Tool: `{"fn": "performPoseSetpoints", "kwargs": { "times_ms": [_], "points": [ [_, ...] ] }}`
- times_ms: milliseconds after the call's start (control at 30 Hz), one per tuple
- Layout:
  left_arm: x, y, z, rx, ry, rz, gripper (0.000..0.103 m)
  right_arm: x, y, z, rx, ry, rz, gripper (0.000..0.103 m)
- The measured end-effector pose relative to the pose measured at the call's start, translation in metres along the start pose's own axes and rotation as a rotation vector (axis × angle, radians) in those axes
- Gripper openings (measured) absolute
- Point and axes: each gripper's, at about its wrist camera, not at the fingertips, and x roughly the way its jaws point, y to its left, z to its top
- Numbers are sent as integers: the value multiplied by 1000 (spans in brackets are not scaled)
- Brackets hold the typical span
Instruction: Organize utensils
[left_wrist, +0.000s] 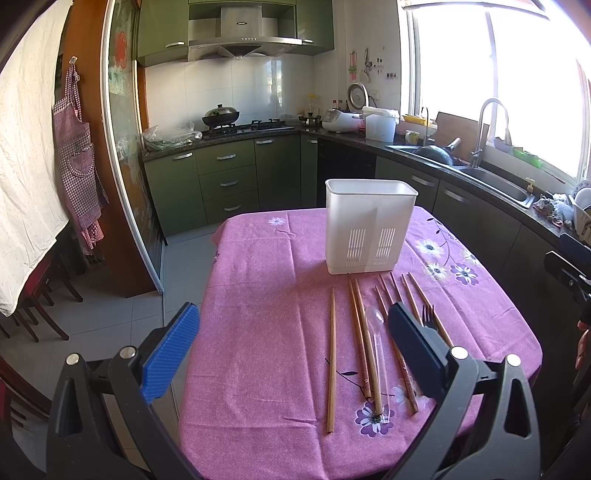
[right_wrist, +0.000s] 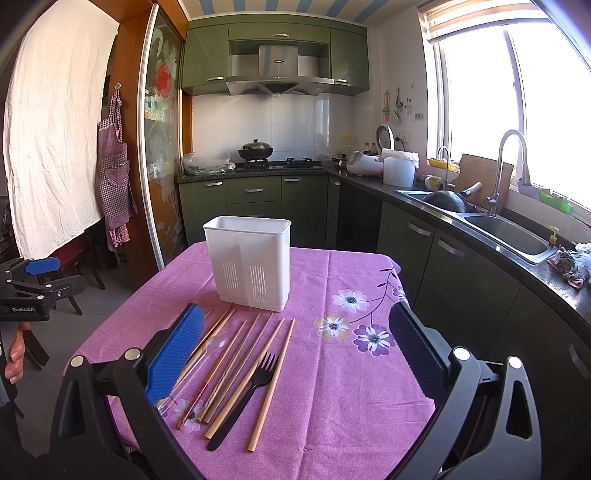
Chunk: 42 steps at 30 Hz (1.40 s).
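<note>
A white slotted utensil holder (left_wrist: 369, 232) (right_wrist: 249, 258) stands upright on the pink floral tablecloth (left_wrist: 266, 332) (right_wrist: 332, 387). In front of it lie several wooden chopsticks (left_wrist: 331, 358) (right_wrist: 271, 384), a clear plastic spoon (left_wrist: 376, 343) (right_wrist: 205, 354) and a black plastic fork (left_wrist: 428, 317) (right_wrist: 245, 398). My left gripper (left_wrist: 293, 347) is open and empty above the table's near left. My right gripper (right_wrist: 295, 350) is open and empty above the utensils. The left gripper also shows at the left edge of the right wrist view (right_wrist: 29, 280).
The table stands in a green kitchen. A counter with sink and faucet (right_wrist: 509, 229) runs along the right, close to the table's edge. A stove with a wok (right_wrist: 255, 150) is at the back. A glass sliding door (right_wrist: 162, 166) and chairs are at the left.
</note>
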Motion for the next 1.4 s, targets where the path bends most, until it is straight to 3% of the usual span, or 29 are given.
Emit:
{"fn": "performPoseSetpoints", "kwargs": {
  "times_ms": [833,1033,1233,1400],
  "points": [
    [7,-4,3,5,20,-7,97,9,-2,-5,6,13,-11,99],
    [53,-28,18,71,153,-34,97,32,-16,-1,29,77,-25,99],
    [114,-67,23,158,307,-80,96,89,-47,-2,99,302,-42,99],
    [156,-87,13,174,459,-126,62,124,-59,-9,106,446,-2,99]
  ]
}}
